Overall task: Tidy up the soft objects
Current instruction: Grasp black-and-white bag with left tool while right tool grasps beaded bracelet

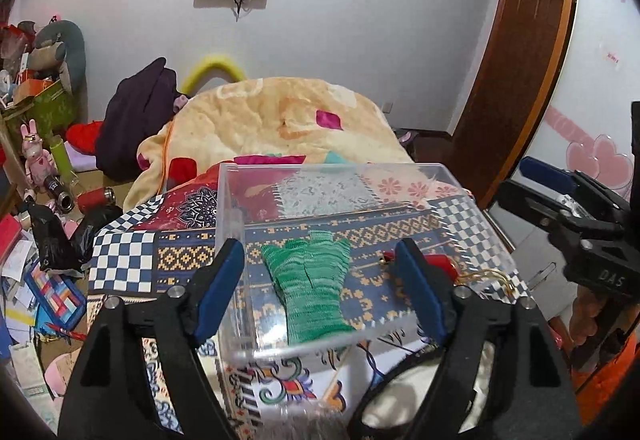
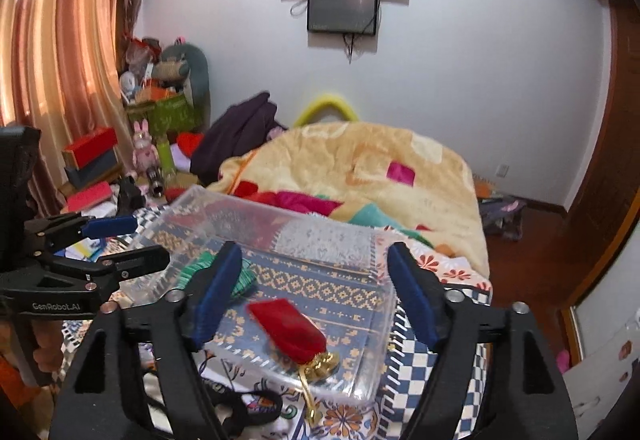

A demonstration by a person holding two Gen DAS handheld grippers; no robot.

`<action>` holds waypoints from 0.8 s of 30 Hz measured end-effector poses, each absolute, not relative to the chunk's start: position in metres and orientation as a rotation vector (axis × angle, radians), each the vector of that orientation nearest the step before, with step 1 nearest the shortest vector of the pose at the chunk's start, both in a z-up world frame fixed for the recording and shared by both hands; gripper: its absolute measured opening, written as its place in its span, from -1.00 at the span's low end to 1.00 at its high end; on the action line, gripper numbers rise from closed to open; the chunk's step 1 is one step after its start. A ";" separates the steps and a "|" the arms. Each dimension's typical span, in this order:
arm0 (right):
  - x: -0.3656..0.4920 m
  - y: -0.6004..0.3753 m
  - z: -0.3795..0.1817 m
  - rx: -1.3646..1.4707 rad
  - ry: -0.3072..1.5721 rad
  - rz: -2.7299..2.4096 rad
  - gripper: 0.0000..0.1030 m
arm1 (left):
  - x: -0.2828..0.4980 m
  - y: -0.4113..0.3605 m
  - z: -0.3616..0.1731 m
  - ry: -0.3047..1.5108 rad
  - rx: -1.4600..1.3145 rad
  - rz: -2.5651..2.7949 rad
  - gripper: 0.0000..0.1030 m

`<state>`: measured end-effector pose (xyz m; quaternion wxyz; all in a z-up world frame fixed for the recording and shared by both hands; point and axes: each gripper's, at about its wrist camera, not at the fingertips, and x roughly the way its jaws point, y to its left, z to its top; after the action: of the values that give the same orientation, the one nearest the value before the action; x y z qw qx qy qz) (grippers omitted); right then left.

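Observation:
A clear plastic box stands on the patterned bedspread; it also shows in the right wrist view. Inside lie a green knitted glove, partly hidden in the right wrist view, and a red velvet pouch with a gold cord, seen at the box's right side in the left wrist view. My left gripper is open and empty above the glove. My right gripper is open and empty above the pouch. Each gripper shows at the edge of the other's view.
A heaped yellow blanket lies behind the box. A dark purple garment and red items sit left of it. Cluttered books, boxes and toys fill the left side. A wooden door and floor lie right.

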<state>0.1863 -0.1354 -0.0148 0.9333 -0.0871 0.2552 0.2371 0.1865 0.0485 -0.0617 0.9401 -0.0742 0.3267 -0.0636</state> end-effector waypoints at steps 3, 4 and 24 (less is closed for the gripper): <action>0.168 -0.140 -0.011 -0.192 0.477 0.479 0.58 | 0.171 0.046 -0.058 0.647 -0.153 -0.141 0.62; 0.161 -0.142 -0.011 -0.196 0.461 0.475 0.61 | 0.166 0.046 -0.058 0.641 -0.158 -0.145 0.67; 0.108 -0.181 -0.077 -0.124 0.590 0.406 0.61 | 0.070 -0.007 -0.088 0.624 -0.074 -0.243 0.76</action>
<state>0.1082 -0.1807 -0.0766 0.9347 -0.0606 0.2886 0.1987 0.0698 -0.0069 -0.0881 0.9438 -0.0364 0.3061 -0.1192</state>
